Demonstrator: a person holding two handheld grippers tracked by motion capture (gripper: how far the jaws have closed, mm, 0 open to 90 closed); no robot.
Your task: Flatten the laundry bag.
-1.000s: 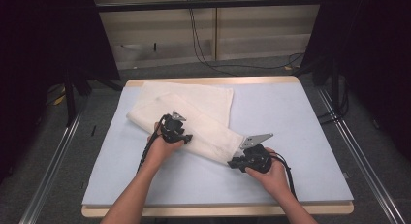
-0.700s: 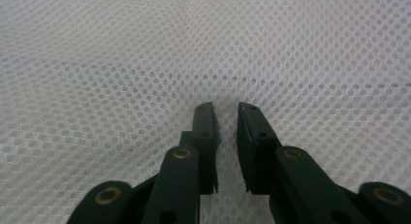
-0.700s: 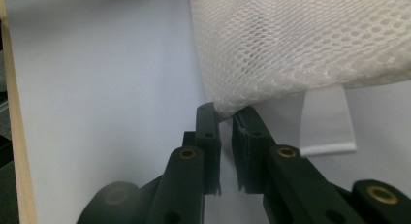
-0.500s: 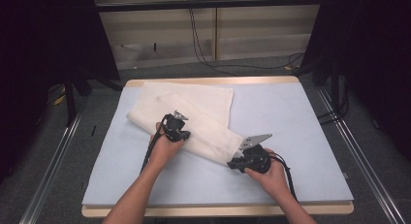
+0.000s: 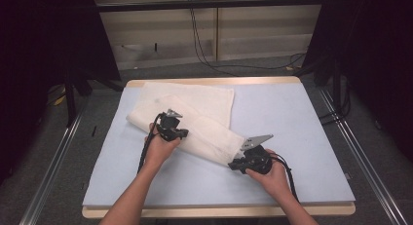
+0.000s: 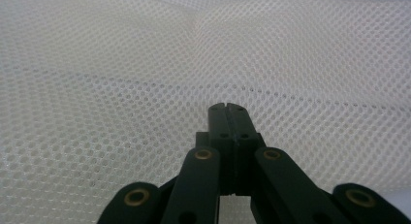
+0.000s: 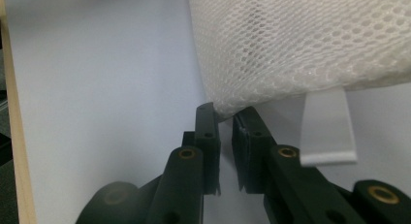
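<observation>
White honeycomb-mesh cloth (image 5: 195, 118) lay partly folded on pale blue table mat (image 5: 302, 132), white tag (image 7: 327, 132) hung from corner. Left gripper (image 6: 226, 107) clenched over mesh, grasp unclear. Right gripper (image 7: 225, 118) slightly parted at corner.

The folded mesh cloth (image 5: 187, 119) covers the worktop's (image 5: 302, 122) far-left and middle, running diagonally toward the near right. Bare worktop lies open along the right side and near edge. Off the left edge, dark stands seem close.
</observation>
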